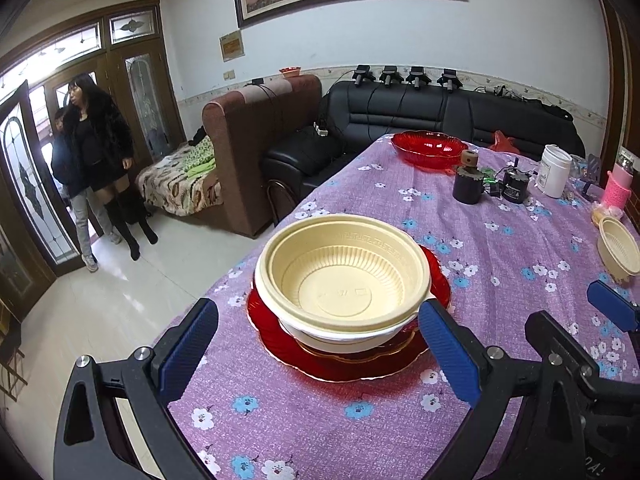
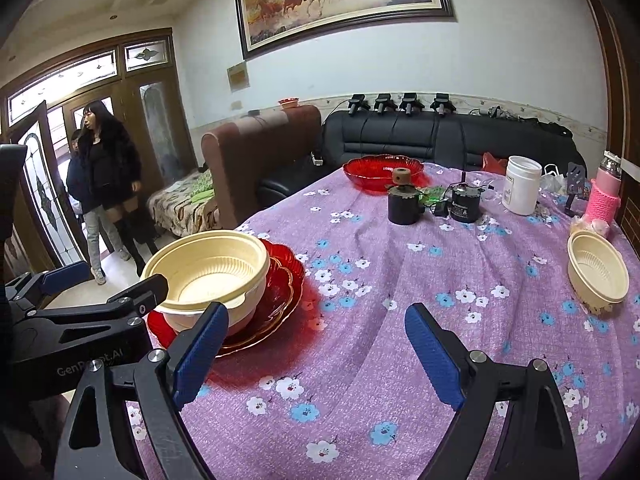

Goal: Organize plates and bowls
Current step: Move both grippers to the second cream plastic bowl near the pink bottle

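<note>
A stack of cream bowls (image 1: 344, 276) sits on red glass plates (image 1: 352, 356) near the table's left edge; the bowl stack (image 2: 208, 272) and plates (image 2: 276, 300) also show in the right wrist view. My left gripper (image 1: 320, 344) is open and empty, its fingers on either side of the stack's near rim. My right gripper (image 2: 316, 352) is open and empty over bare cloth to the right of the stack. Another cream bowl (image 2: 598, 272) sits at the right edge. A red glass bowl (image 2: 382, 170) sits at the far end.
The table has a purple flowered cloth (image 2: 400, 280). Far on it stand a dark cup (image 2: 404, 204), a small motor (image 2: 464, 204), a white jar (image 2: 520, 188) and a pink bottle (image 2: 606, 196). Sofas stand behind the table. Two people stand by the door (image 2: 104, 184).
</note>
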`<state>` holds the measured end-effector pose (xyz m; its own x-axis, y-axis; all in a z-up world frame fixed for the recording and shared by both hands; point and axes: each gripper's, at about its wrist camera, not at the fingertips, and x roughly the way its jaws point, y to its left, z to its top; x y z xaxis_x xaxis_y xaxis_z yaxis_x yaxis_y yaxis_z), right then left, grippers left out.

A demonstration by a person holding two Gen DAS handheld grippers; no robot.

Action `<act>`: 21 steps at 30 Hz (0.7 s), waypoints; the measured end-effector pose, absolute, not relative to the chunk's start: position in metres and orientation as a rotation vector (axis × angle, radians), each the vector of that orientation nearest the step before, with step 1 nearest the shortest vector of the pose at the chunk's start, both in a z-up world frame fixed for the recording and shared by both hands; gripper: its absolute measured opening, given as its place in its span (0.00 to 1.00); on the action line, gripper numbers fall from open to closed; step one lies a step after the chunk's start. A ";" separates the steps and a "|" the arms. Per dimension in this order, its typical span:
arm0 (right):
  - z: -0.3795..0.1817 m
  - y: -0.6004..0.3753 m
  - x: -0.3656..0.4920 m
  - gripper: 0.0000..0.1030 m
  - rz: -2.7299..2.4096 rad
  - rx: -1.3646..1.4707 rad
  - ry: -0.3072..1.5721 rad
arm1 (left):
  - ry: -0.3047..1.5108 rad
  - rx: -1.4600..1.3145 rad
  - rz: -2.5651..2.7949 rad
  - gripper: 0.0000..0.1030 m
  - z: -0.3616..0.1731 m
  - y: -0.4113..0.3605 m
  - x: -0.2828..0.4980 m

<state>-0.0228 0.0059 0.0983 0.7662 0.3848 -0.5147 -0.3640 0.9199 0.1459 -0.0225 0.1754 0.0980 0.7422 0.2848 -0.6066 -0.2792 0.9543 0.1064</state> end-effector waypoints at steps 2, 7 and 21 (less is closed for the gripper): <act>0.099 0.005 -0.024 0.90 0.402 0.031 0.560 | 0.661 -0.004 0.289 0.97 0.099 0.175 -0.024; 0.095 -0.003 -0.025 0.90 0.394 0.052 0.576 | 0.617 -0.017 0.272 0.97 0.107 0.172 -0.031; 0.092 -0.091 -0.029 0.90 0.216 0.092 0.592 | 0.625 0.062 0.164 0.97 0.105 0.117 -0.023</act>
<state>-0.0290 -0.0908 0.0918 0.8080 0.2279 -0.5433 -0.1754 0.9734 0.1474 -0.0230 0.1175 0.1047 0.7983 0.1713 -0.5774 -0.1338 0.9852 0.1072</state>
